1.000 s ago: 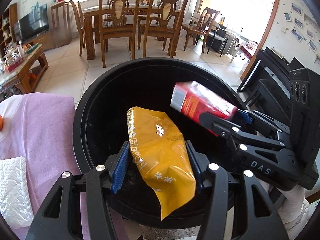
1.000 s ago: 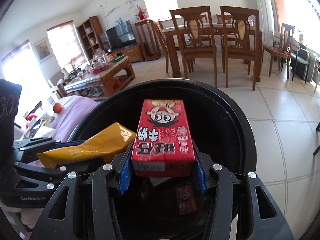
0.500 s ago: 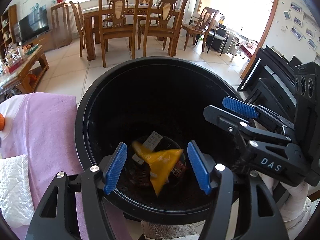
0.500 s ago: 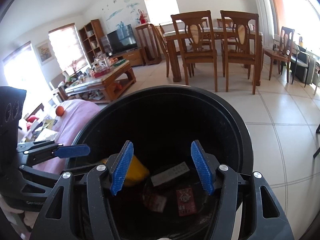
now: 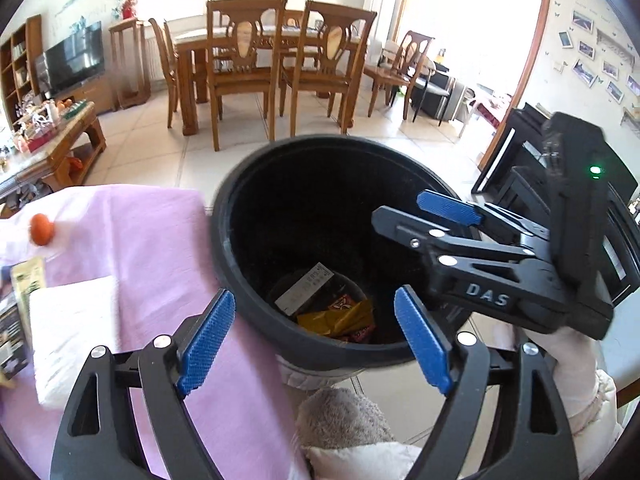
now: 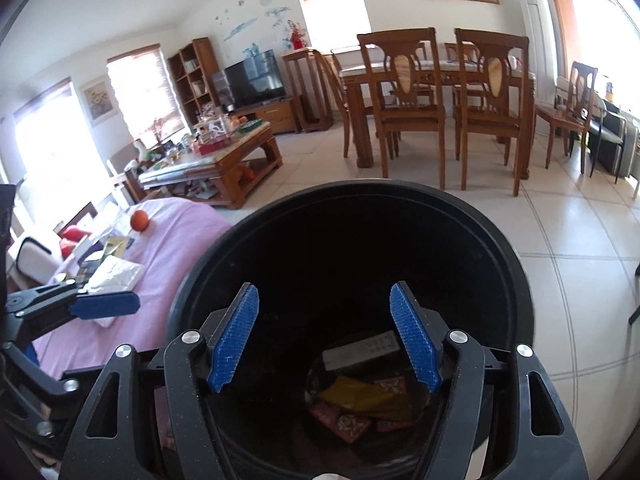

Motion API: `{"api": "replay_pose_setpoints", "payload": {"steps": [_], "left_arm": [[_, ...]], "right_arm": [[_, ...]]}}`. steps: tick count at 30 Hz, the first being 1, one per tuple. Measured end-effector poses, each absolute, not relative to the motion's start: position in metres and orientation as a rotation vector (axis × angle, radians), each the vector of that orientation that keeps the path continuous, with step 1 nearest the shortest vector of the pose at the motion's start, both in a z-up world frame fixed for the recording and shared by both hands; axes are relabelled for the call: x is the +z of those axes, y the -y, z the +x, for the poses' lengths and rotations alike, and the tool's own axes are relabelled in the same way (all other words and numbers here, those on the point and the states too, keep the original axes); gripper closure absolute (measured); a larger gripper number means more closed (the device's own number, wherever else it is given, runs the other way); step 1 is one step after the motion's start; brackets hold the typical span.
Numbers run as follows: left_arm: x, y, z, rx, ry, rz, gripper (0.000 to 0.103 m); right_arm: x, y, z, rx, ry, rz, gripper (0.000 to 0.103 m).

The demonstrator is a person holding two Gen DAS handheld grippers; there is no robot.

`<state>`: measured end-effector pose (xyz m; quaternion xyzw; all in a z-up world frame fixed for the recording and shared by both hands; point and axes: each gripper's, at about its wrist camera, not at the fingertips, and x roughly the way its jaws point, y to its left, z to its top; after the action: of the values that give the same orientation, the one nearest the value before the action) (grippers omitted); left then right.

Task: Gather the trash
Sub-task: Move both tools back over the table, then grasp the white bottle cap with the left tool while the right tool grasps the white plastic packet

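Pale square floor tiles (image 6: 568,232) run back to a carved wooden dining table (image 6: 436,76) with matching high-backed chairs (image 6: 404,104) at upper centre. Upper left, a flat black television (image 6: 255,79) stands beside an open wooden bookshelf (image 6: 194,76). Bright windows (image 6: 332,4) wash white walls with daylight; a cluttered wooden coffee table (image 6: 224,160) sits centre left.

Daylit room, bright overall. Windows (image 6: 328,4) blown out to white in both views; doorway (image 5: 476,36) at right of the left wrist view also clipped. Trash bin (image 6: 500,264) interior very dark, contents at its bottom barely readable. Strong fisheye: chairs and walls bow, black vignette at the corners. Left edge of the left wrist view is smeared; orange (image 5: 41,229) soft.
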<state>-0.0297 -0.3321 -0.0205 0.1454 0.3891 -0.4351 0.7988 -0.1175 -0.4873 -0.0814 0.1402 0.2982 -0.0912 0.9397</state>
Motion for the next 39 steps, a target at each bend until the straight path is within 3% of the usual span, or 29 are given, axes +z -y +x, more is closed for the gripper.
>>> {"api": "replay_pose_setpoints", "payload": {"steps": [10,13,23,26,30,39], "left_arm": [[0.013,0.212,-0.04,-0.857,-0.755,0.233,0.02],[0.006,0.163,-0.044,-0.821,-0.781,0.22,0.02],[-0.035,0.026,-0.075,-0.67,-0.861,0.239,0.02],[-0.045,0.014,-0.076,-0.639,-0.875,0.232,0.021],[-0.05,0.011,-0.071,-0.671,-0.875,0.209,0.037],[-0.068,0.017,-0.076,-0.706,-0.88,0.263,0.039]], "right_arm": [[-0.065,0.4,-0.085,0.027,-0.63,0.149,0.025],[-0.065,0.368,-0.073,0.128,-0.659,0.071,0.019],[-0.075,0.281,-0.04,0.284,-0.741,-0.08,0.019],[-0.076,0.262,-0.027,0.302,-0.756,-0.111,0.019],[-0.079,0.247,-0.016,0.324,-0.789,-0.154,0.019],[-0.088,0.232,0.008,0.325,-0.837,-0.233,0.017]]}}
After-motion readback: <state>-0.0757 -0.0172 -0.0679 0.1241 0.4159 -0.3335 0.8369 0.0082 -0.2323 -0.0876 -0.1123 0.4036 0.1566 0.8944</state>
